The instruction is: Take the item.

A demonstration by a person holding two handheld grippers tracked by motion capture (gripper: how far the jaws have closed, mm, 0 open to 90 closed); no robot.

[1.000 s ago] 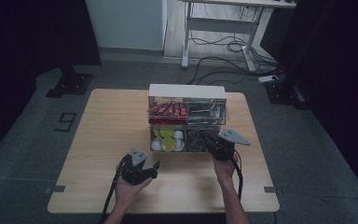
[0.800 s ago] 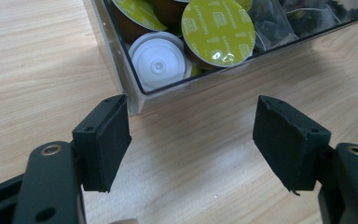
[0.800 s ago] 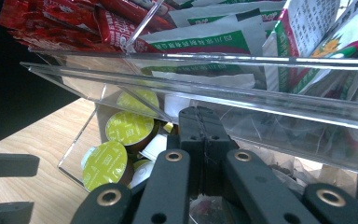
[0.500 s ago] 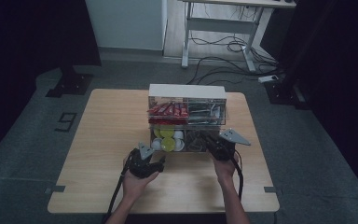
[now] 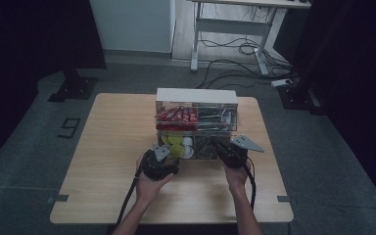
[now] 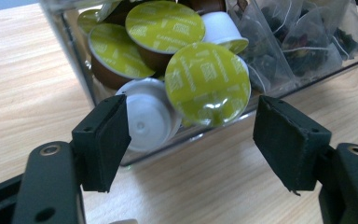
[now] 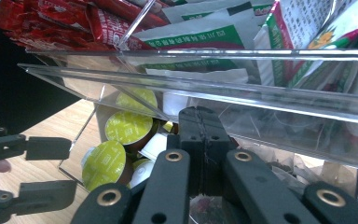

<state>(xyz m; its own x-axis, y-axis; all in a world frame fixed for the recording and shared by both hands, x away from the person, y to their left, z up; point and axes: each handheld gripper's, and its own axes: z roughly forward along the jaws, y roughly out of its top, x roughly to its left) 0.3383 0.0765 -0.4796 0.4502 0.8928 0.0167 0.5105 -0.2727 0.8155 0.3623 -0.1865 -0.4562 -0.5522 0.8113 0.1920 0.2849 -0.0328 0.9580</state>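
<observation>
The left gripper's [image 6: 191,135] fingers [image 6: 103,135], just opening, stand apart before the green-lidded capsules [image 6: 207,84] behind the clear box's wall [image 6: 77,60], bare tabletop [image 6: 214,186] beneath; the right gripper's [image 7: 199,140] fingers press together, hiding things behind.

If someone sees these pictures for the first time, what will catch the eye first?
The clear box at the table's middle, with red sachets on its upper level. Below them lie the green-lidded capsules in an open drawer, right before the open left gripper. The right gripper is shut, at the drawer's other half.
</observation>
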